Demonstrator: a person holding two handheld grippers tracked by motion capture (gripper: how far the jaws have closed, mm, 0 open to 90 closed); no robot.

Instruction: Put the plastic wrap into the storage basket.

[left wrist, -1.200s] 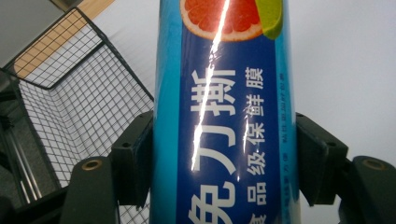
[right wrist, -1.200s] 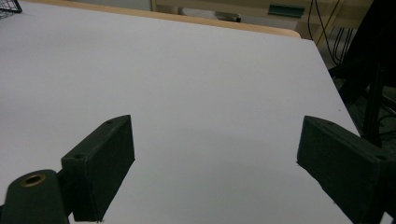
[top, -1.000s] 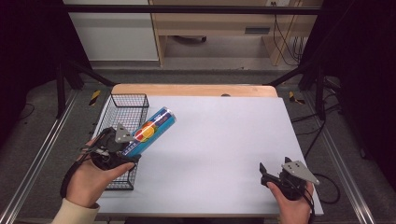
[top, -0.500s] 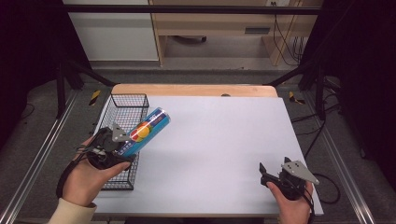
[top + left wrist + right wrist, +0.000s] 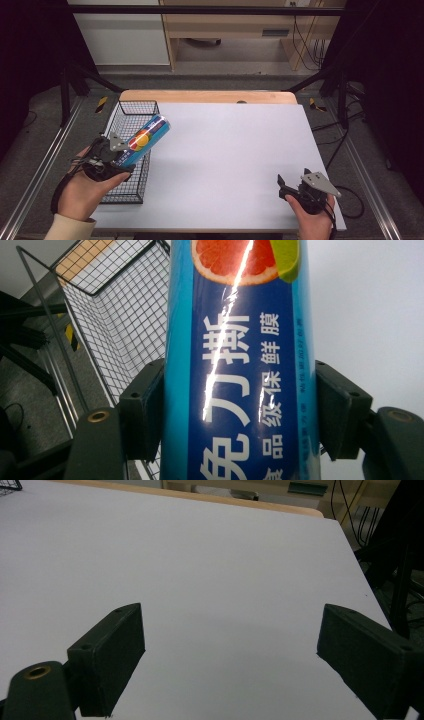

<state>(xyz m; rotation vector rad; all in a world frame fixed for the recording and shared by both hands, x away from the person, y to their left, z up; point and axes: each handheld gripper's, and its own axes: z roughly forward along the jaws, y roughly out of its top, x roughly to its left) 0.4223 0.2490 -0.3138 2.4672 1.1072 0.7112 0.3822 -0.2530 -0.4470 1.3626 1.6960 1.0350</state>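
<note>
At the left edge of the table (image 5: 230, 150) we are gripping a blue tube (image 5: 142, 140) in our left gripper (image 5: 107, 155), both pads pressing its sides. The tube is tilting over the near right rim of the wire basket (image 5: 131, 112). To its right the white top is lying bare. Near the right edge our right gripper (image 5: 283, 186) is resting with its jaws spread wide apart.

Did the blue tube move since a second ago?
Yes. The blue tube, clamped in the left gripper, has shifted left, from over the white table to above the wire basket.
</note>
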